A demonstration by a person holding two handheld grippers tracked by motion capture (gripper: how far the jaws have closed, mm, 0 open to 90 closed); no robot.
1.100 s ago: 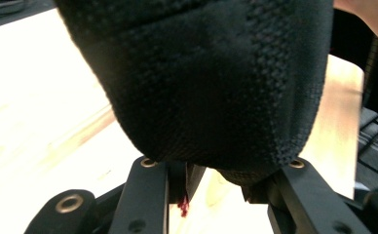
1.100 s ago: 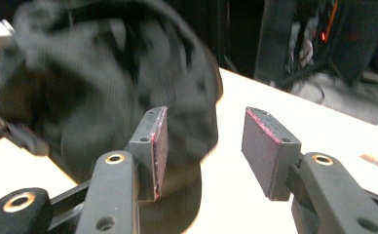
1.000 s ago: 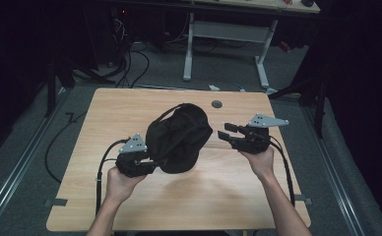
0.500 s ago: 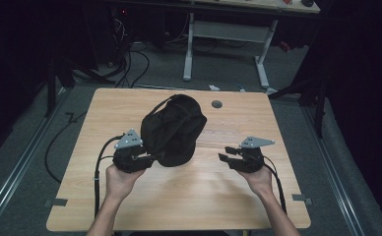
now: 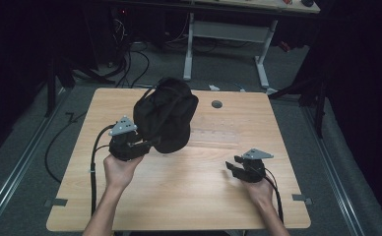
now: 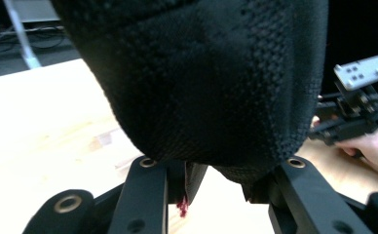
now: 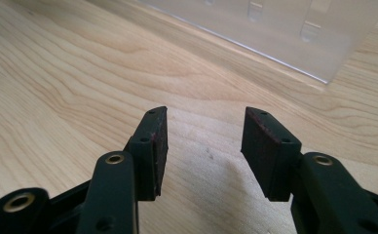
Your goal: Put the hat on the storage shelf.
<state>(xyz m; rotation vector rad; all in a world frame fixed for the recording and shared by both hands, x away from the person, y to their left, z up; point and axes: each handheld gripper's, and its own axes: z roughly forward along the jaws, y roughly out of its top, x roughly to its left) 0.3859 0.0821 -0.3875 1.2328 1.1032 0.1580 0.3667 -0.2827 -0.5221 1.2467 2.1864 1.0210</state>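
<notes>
A black fabric bag (image 5: 165,118) hangs tilted above the left middle of the wooden table (image 5: 189,206). My left gripper (image 5: 148,144) is shut on its lower edge and holds it up; in the left gripper view the woven cloth (image 6: 201,78) sits between the two jaws, and my left gripper (image 6: 221,171) has a small red thread at its inner left pad. My right gripper (image 5: 232,167) rests low over the table's front right, open, with nothing between its fingers (image 7: 204,141). It is also seen far off in the left gripper view (image 6: 352,114).
A clear plastic stand (image 7: 274,29) sits on the table just ahead of the right gripper, faint in the high view (image 5: 213,137). A round grommet hole (image 5: 216,104) lies near the far edge. Cables and desk legs (image 5: 189,49) stand on the floor beyond.
The right gripper has left the bag and drawn back to the front right, low over the table. The left gripper has carried the bag left and a little higher.
</notes>
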